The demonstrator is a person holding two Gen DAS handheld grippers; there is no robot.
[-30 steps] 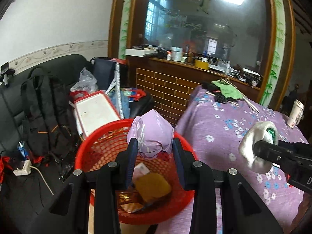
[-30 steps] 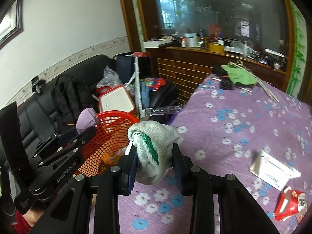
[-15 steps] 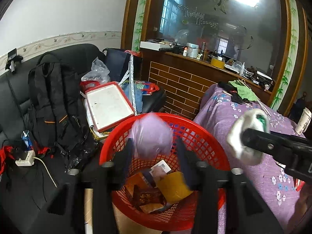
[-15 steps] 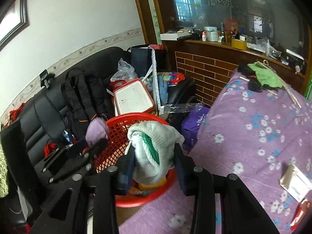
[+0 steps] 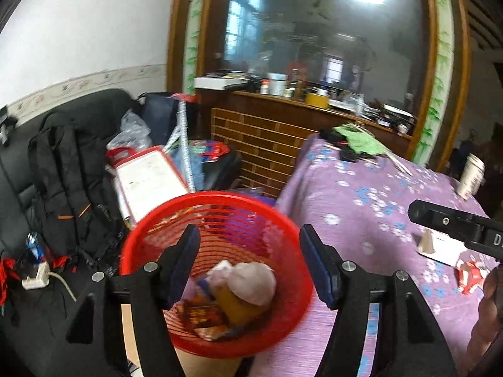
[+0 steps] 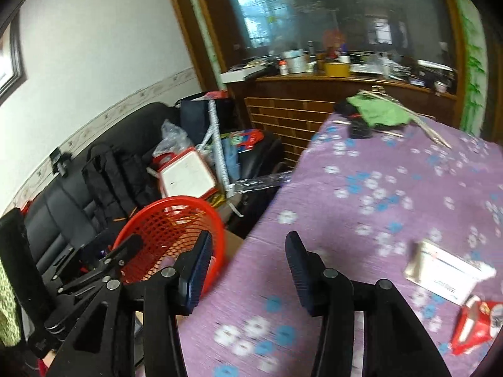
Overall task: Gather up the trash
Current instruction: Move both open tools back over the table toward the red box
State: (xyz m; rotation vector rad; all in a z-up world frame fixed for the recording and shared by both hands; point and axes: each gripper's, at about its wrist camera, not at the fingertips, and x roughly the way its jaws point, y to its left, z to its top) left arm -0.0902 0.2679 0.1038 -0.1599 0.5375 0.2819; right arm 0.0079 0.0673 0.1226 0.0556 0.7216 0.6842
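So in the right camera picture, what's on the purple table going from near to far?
Red wrapper → white box → green cloth at the far edge of the purple table.

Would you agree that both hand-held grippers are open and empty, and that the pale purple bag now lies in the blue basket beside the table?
Nearly right: the basket is red, not blue, as the left wrist view shows. The pale purple bag does lie in it, beside the table. The left hand-held gripper and right hand-held gripper have just been opening, with nothing between the jaws.
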